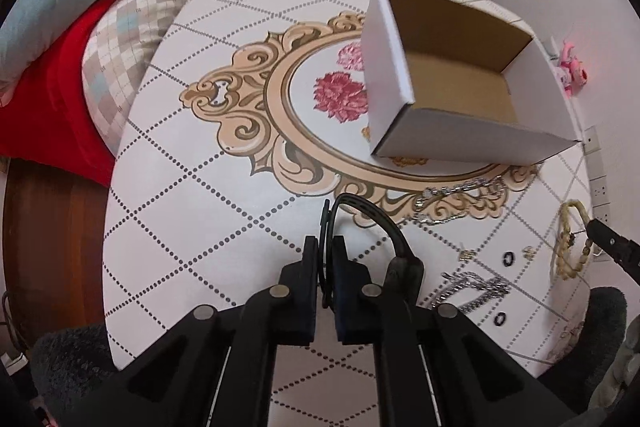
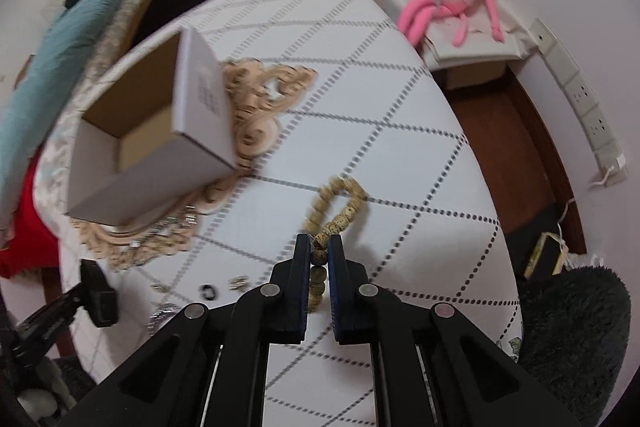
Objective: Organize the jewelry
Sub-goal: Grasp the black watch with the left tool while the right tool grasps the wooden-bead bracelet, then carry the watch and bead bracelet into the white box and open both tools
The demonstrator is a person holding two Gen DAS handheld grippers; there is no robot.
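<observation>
While the open cardboard box point(image 1: 460, 83) sits empty on the patterned table point(image 1: 208, 219), we have something pinched in each tool. Our left gripper point(image 1: 326, 247) is clenched on a thin black hair hoop point(image 1: 360, 203), whose arc curves up ahead of the fingers and comes back down just to the right of them, clear of the tabletop as far as we can judge. Our right gripper point(image 2: 319, 247) is closed on the beaded bracelet point(image 2: 336, 203), nipping one or two speckled tan beads while the rest of the loop lies or trails forward over the table. We judge the hoop to be light, springy and rather slick, so a grip near one leg, as now, lets it swing; it should still ride well enough into the box. The bracelet is a strand of hard round beads on a cord: limp as a whole, liable to roll between the pads, so we would rather squeeze across a bead than across bare cord. Still loose on the table between the box and our tools lie two silver chains point(image 1: 460, 195), several small dark rings point(image 1: 509, 259) and tiny earrings point(image 1: 466, 255); those chains will drape and slip, and are best taken at a bunched part.
</observation>
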